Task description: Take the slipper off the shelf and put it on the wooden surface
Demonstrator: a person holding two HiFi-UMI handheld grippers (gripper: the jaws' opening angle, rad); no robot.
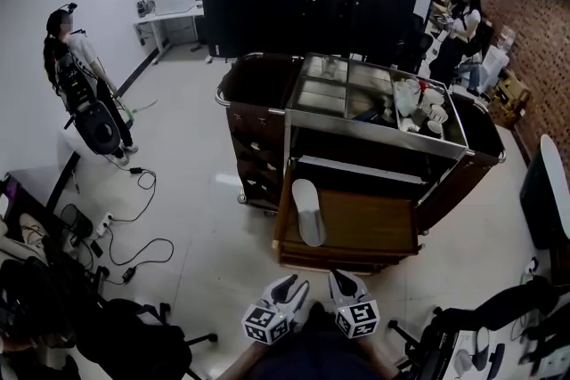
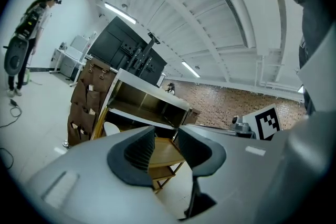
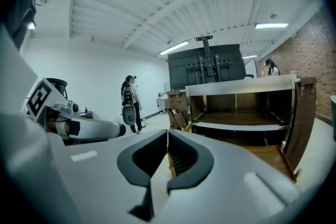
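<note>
**Left gripper** (image 2: 165, 138): I read its two dark ribbed jaws as narrowly apart, with nothing between them. Through the gap I see only bare wood. In the head view it sits at the bottom edge, low and close to me, with its marker cube behind it.

**Right gripper** (image 3: 168, 132): jaws closed, tips meeting, nothing clamped. It sits just beside the left gripper. Both point toward the cart and both are well apart from the slipper.

**White flat slipper** (image 1: 308, 211): it lies on the light-brown wooden surface (image 1: 370, 225), off the shelf, close along that surface's left edge. The long axis runs from the back edge toward the front edge. The far end is rounded and points into the cart; the near end points toward me. I cannot tell toe from heel.

**Dark recessed shelf** (image 1: 356, 157): directly above and behind the wooden surface.

**Dark-brown service cart with metal top tray** (image 1: 260, 116): it carries the shelf and the wooden surface. White cups and small items are clustered at the tray's right end.

**Person with a black backpack** (image 1: 82, 84): standing on the pale floor, well left of the cart.

**Second person** (image 1: 462, 18): far right, by the brick wall.

**Black cables** (image 1: 134, 231): on the floor, left of the cart.
</note>
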